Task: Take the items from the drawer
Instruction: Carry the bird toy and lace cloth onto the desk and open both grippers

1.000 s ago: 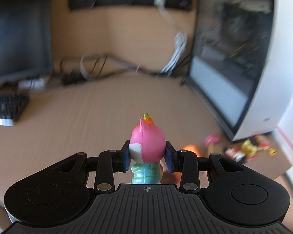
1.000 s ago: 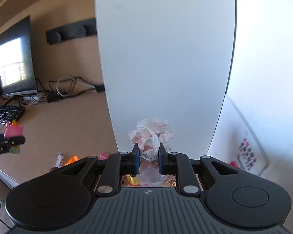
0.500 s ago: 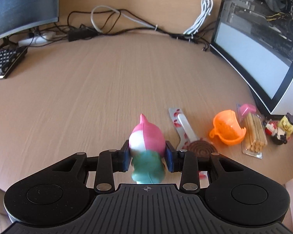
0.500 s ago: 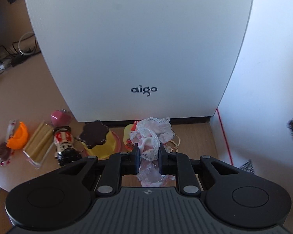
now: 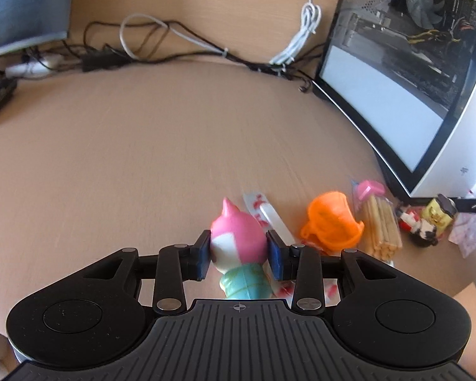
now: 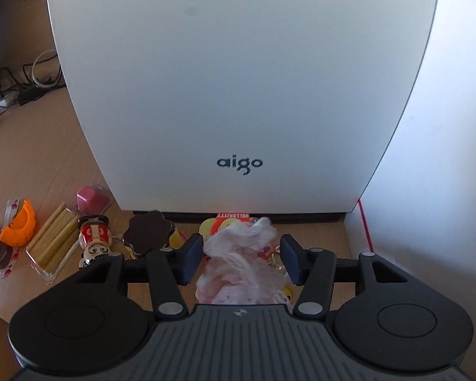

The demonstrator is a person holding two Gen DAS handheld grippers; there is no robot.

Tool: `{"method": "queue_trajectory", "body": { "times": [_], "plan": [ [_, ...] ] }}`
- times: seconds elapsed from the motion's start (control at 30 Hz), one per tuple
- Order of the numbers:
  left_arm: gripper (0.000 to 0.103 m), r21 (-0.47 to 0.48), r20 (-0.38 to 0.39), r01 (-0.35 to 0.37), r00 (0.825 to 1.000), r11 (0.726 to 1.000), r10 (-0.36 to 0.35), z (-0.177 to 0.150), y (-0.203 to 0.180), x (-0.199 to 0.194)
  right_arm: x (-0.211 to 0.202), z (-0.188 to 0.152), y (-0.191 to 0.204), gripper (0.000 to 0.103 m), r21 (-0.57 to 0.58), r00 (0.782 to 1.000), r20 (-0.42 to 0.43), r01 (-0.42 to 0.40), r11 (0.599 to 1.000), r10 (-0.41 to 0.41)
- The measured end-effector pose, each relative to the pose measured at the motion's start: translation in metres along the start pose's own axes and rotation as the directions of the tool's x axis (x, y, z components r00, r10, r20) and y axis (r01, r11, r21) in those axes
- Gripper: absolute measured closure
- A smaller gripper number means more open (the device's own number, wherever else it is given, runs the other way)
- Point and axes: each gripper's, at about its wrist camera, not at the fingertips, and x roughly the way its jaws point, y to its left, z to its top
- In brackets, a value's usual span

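Toys from the drawer sit in both claws. A pink-headed figurine [image 5: 238,250] is pinched upright in the left claw [image 5: 239,254], low over the desk [image 5: 142,165]; its feet are hidden behind the claw body. The right claw [image 6: 241,258] is opening, its pads clear of a pink lace bundle [image 6: 238,270] lying between them, whose lower part is cut off from view. Behind the bundle, a yellow item is mostly covered. Motion blur softens the orange cup [image 5: 331,223] and the stick packet [image 5: 380,225]. No drawer is visible.
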Motion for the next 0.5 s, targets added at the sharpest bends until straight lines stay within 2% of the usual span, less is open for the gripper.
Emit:
{"method": "queue_trajectory", "body": {
  "times": [0.1, 0.23, 0.37, 0.5],
  "plan": [
    [0.064, 0.012, 0.038, -0.036, 0.999, 0.999, 0.036, 0.003, 0.002, -0.007, -0.021, 0.003, -0.002, 0.049, 0.014, 0.998, 0.068, -0.019, 1.0, 0.018],
    [0.064, -0.014, 0.073, -0.048, 0.996, 0.999, 0.049, 0.01, 0.009, -0.018, -0.051, 0.008, -0.005, 0.045, 0.049, 0.987, 0.155, -0.06, 0.997, 0.052],
    [0.064, -0.043, 0.086, -0.076, 0.993, 0.996, 0.079, 0.016, 0.013, -0.025, -0.077, 0.01, -0.006, 0.042, 0.061, 0.975, 0.207, -0.093, 0.994, 0.079],
    [0.064, -0.11, 0.103, -0.105, 0.988, 0.988, 0.117, 0.018, 0.025, -0.034, -0.101, 0.007, -0.016, 0.041, 0.08, 0.964, 0.25, -0.116, 0.99, 0.092]
  ]
}}
